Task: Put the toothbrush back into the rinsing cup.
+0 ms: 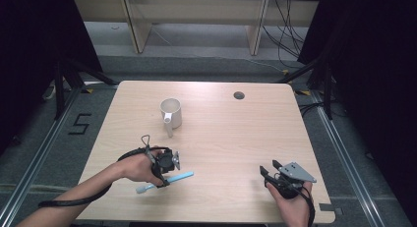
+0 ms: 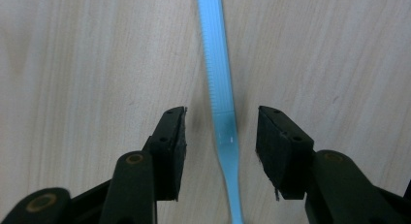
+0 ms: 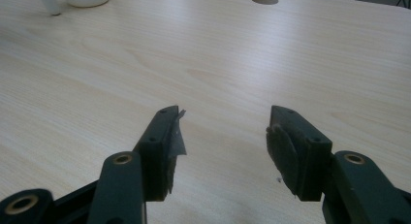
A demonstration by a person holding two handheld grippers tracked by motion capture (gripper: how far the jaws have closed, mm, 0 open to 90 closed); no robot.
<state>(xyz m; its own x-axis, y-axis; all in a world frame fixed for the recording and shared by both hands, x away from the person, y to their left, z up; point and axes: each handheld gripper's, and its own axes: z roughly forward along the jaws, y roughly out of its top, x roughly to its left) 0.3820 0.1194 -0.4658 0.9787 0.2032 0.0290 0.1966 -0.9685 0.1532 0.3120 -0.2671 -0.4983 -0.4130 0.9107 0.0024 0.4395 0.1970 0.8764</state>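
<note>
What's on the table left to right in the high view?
Left claw over the blue toothbrush → white mug → round hole in the table → right claw.

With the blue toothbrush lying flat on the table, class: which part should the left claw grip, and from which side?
Probably grip the toothbrush on its straight handle, from above, where the left claw already straddles it. It lies flat on the table, so the pads should close across its narrow sides.
</note>
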